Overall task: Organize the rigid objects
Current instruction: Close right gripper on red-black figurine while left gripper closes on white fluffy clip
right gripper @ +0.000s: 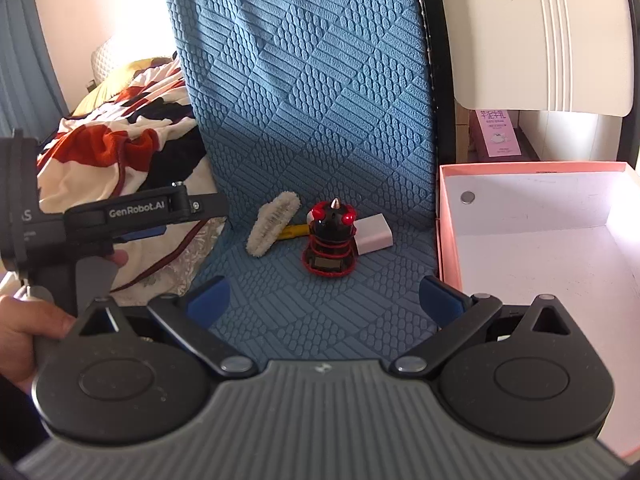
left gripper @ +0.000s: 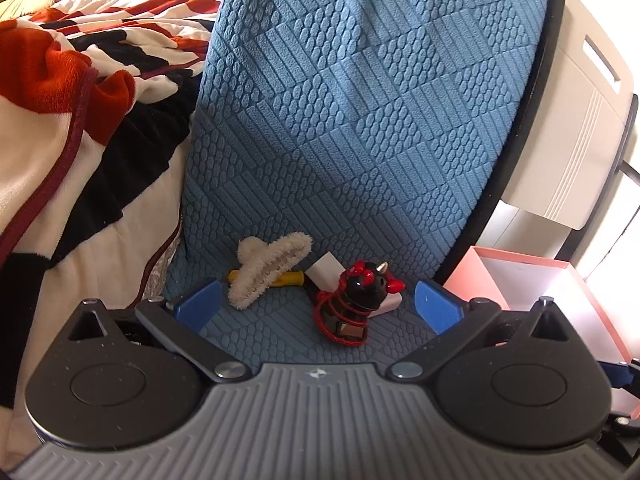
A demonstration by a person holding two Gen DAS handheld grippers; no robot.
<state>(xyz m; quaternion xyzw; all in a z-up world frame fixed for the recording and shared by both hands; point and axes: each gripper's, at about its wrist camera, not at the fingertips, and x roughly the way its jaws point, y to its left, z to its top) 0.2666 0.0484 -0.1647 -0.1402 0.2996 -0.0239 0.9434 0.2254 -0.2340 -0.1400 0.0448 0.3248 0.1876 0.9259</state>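
A black and red horned figurine (left gripper: 360,296) (right gripper: 331,240) stands on the blue textured mat (left gripper: 360,120) (right gripper: 304,120). Beside it lie a fluffy cream hair claw (left gripper: 268,268) (right gripper: 272,224), a yellow tool (left gripper: 292,279) (right gripper: 294,232) partly hidden under the claw, and a white block (left gripper: 325,270) (right gripper: 373,234). My left gripper (left gripper: 318,306) is open and empty, just short of the figurine. My right gripper (right gripper: 324,300) is open and empty, a little before the figurine. The left gripper body also shows in the right wrist view (right gripper: 120,216).
An open pink box (right gripper: 540,248) (left gripper: 520,276) with a white inside stands right of the mat. A patterned red, black and cream blanket (left gripper: 80,120) (right gripper: 120,144) lies left. A cream chair back (left gripper: 568,120) (right gripper: 540,32) stands behind the box.
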